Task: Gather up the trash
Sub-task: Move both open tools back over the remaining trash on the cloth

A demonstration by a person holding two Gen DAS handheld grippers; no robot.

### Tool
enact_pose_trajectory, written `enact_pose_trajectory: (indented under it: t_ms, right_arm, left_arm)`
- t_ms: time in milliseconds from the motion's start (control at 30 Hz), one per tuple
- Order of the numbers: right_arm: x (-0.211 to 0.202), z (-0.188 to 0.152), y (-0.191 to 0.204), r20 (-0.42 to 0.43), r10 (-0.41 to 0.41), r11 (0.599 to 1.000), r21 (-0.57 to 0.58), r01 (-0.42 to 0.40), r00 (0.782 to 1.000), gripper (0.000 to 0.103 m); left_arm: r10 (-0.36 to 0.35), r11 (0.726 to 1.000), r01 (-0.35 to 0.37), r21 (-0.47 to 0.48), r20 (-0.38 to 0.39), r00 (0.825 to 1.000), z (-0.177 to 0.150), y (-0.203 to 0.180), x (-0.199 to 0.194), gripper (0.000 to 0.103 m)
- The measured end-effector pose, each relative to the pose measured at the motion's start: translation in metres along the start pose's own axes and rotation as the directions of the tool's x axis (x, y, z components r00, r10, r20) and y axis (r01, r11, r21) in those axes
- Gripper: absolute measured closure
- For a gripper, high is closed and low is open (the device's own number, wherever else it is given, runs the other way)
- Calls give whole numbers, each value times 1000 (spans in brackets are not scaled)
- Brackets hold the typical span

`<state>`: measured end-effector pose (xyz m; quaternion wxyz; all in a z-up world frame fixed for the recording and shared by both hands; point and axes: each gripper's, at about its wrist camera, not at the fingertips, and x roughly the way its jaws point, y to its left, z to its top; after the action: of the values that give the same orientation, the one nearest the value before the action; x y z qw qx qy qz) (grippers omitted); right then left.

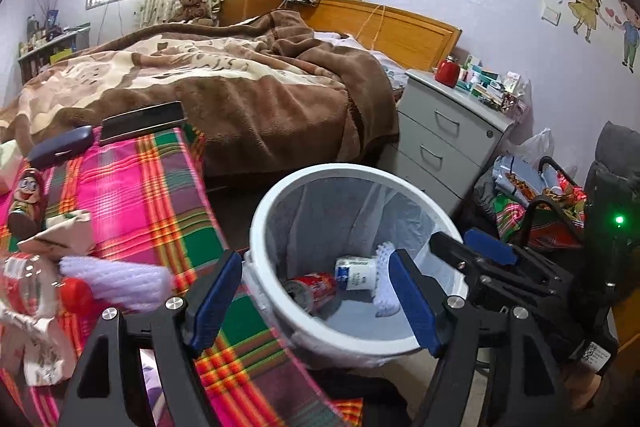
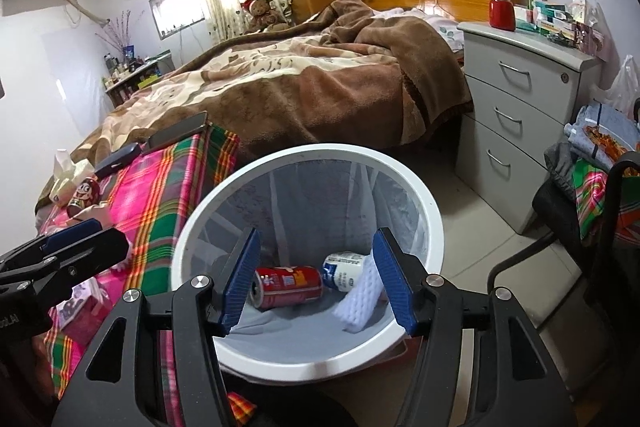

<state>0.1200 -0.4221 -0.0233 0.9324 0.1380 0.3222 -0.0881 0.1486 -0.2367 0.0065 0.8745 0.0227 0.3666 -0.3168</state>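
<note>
Both grippers hang over a round white plastic trash bin lined with a thin clear bag, standing on the floor beside a pink-and-green plaid cloth. The right gripper is spread wide and holds nothing; the left gripper is likewise released and empty. Inside the bin lie a red drink can, a small white cup with blue print and a white foam sponge. On the cloth rest a white foam net sleeve and a red-capped clear bottle.
</note>
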Motion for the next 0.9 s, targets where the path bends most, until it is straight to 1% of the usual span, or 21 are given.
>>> enact_pose_trajectory:
  t_ms: [133,200,300,433,500,667,900]
  right_arm:
    - [-4,-3,9,11,21,1000,-2,-21,1000,43]
    - [-5,-5,14,12,32,999,-8,-32,999,43]
    - [-9,-8,25,21,55,998,-21,-54,998,43]
    - [-14,-11,38,31,93,995,-35,-92,995,43]
    - [-15,-14,45,32,110,993,-37,-109,993,43]
    - [-15,-23,65,15,156,985,-72,-154,988,43]
    - [-12,-36,96,-19,218,971,-101,-219,976,43]
  left_arm:
    - [18,1000,-17,-20,19,1000,-7,11,-16,27]
    - [47,999,-47,-16,35,998,-12,16,-26,27]
    - [59,998,-58,-28,47,997,-18,23,-39,27]
    - [100,995,-99,-27,71,992,-27,32,-57,27]
    - [100,994,-97,-46,77,992,-31,40,-66,27]
    - [136,989,-129,-75,94,986,-43,58,-86,27]
    - [216,968,-200,-154,97,972,-67,99,-114,27]
